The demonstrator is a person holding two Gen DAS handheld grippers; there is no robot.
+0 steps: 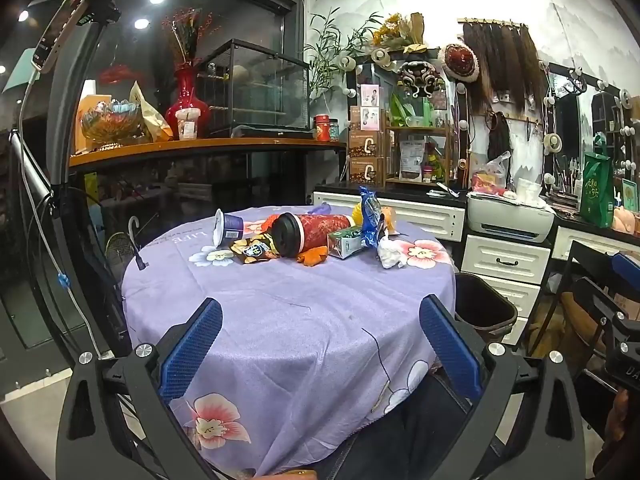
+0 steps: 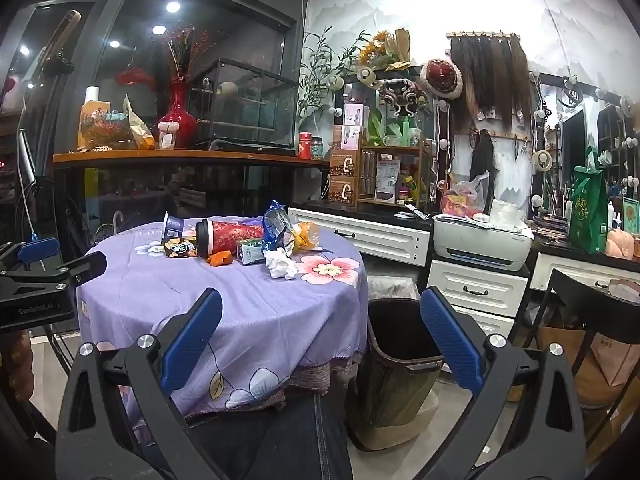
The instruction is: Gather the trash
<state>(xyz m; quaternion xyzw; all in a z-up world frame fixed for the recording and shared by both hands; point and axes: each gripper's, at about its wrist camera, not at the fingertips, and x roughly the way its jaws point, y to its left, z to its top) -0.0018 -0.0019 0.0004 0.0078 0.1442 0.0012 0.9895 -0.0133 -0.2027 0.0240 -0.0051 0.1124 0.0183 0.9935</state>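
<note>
Trash (image 1: 316,236) lies clustered at the far edge of the round table (image 1: 280,320): a red cup (image 1: 310,234) on its side, a yogurt pot (image 1: 228,229), snack wrappers, a green carton (image 1: 346,242) and a crumpled tissue (image 1: 390,254), mostly touching. Left gripper (image 1: 320,340) and right gripper (image 2: 320,332) hover over the near edge, jaws spread wide and empty, presumably readied for a first pick. Bin (image 2: 400,344) stands on the floor just beside the table's right edge, under the right gripper, likely so drops need little travel. Nothing appears collected yet.
</note>
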